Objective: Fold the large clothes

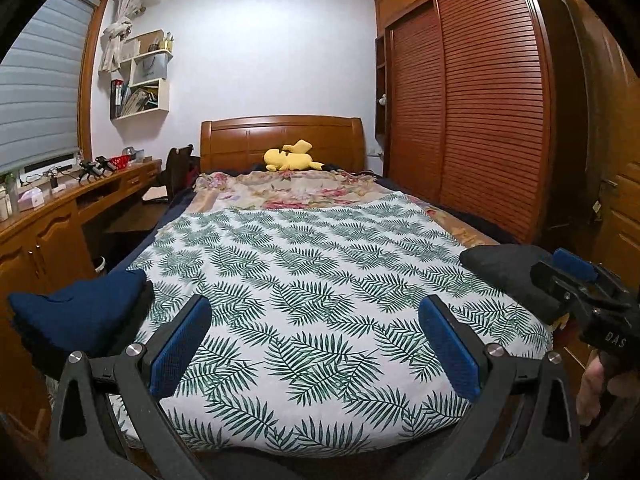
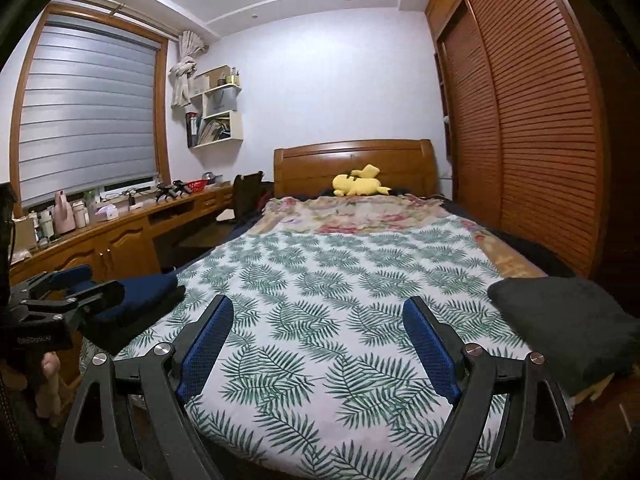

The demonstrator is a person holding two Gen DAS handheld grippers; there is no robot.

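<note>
Both grippers spread wide, gripping nothing, above bed's foot.
Left gripper [image 1: 314,344] and right gripper [image 2: 318,344] over leaf-print sheet [image 1: 320,264]; navy folded garment [image 1: 80,312] at left edge, dark folded garment [image 2: 568,320] at right; yellow plush [image 1: 290,158] by headboard.

"DAS" on right hand-held gripper [image 1: 560,280]

Black claws [image 1: 314,344], blue ribbed pads [image 1: 182,354]
</note>
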